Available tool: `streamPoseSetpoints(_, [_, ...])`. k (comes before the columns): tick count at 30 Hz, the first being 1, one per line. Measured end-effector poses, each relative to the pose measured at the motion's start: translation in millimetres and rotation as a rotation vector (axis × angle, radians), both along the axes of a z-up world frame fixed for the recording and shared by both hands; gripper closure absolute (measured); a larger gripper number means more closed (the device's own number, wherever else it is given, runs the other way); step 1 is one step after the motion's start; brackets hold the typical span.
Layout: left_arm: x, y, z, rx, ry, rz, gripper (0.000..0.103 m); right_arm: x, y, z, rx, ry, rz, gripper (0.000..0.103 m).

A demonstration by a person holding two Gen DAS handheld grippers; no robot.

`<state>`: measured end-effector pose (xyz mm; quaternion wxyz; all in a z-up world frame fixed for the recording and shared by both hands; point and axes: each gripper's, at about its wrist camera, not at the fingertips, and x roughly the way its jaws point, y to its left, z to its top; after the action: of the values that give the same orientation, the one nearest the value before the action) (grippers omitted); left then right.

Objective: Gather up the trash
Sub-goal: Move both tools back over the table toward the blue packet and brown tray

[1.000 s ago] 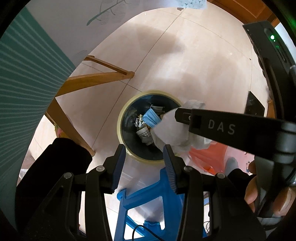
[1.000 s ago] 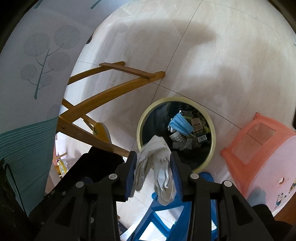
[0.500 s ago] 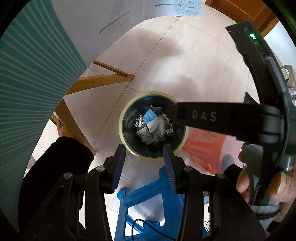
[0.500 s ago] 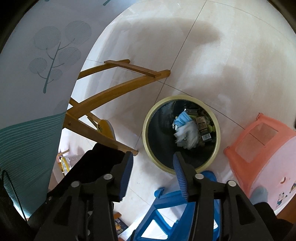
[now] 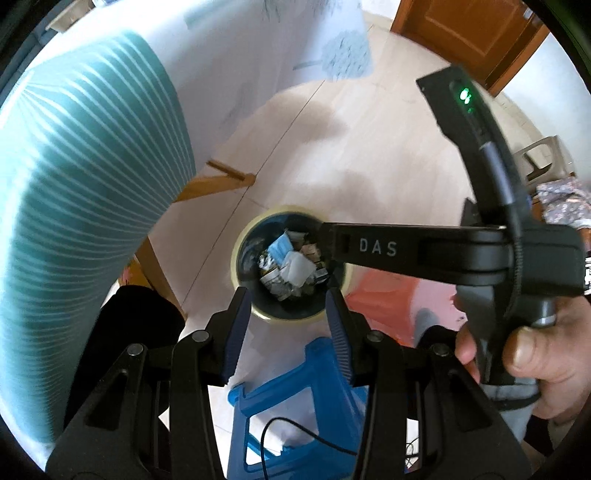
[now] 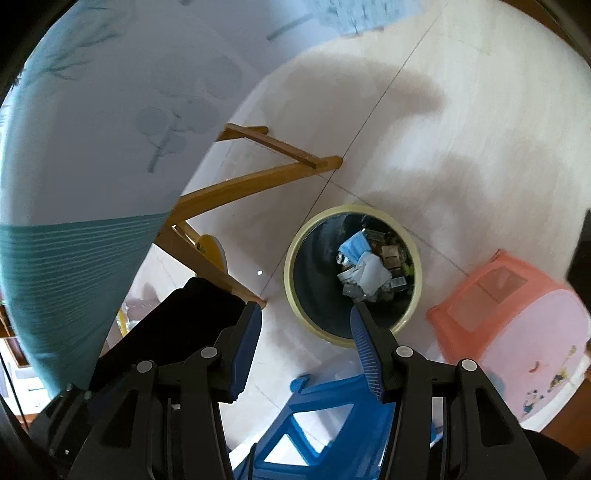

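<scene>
A round bin (image 6: 291, 291) with a pale yellow rim stands on the floor below both grippers. Inside it lie a white crumpled cloth (image 6: 371, 271), a blue face mask (image 6: 352, 245) and several bits of packaging. My right gripper (image 6: 306, 308) hangs above the bin's near edge, open, with nothing between its blue pads. My left gripper (image 5: 286, 291) is also open and empty, high over the same bin (image 5: 236, 258), where the white cloth (image 5: 297, 269) shows. A finger (image 5: 369, 247) of the right gripper crosses the left wrist view from the right, held by a hand (image 5: 535, 354).
A blue plastic stool (image 6: 325, 417) stands just in front of the bin, and a pink and orange stool (image 6: 509, 310) to its right. Wooden legs (image 6: 258, 184) spread on the floor to the left, under a teal and white cloth (image 5: 74, 184). A brown door (image 5: 461, 33) is at the far side.
The right gripper opened and let go of the white cloth, which dropped into the bin. Both grippers have since risen, so the bin looks smaller.
</scene>
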<state>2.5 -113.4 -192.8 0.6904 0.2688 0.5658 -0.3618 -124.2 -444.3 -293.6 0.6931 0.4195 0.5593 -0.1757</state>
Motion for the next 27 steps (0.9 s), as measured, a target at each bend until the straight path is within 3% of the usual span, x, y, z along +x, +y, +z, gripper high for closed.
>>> streamPoseSetpoints(7, [5.4,21.4,65.4,-0.102,-0.044,-0.015,0.065,-0.6,6.1,74.8,-0.108,-0.084,0.034,0.052])
streamPoseSetpoints(15, [44.6,47.9,132.7,-0.184,-0.114,0.040,0.065,28.8,10.9,189.9,-0.301,-0.217,0.124,0.052])
streamPoseSetpoints(20, [90.4,69.2,176.6,-0.242,-0.173,0.093,0.065,84.0,19.0,255.7,-0.417,-0.267,0.238,0.052])
streamPoseSetpoints(27, [164.4,97.9,219.1,-0.277,-0.224,0.176,0.065,184.7,30.3,301.7,-0.499,-0.272,0.346,0.049])
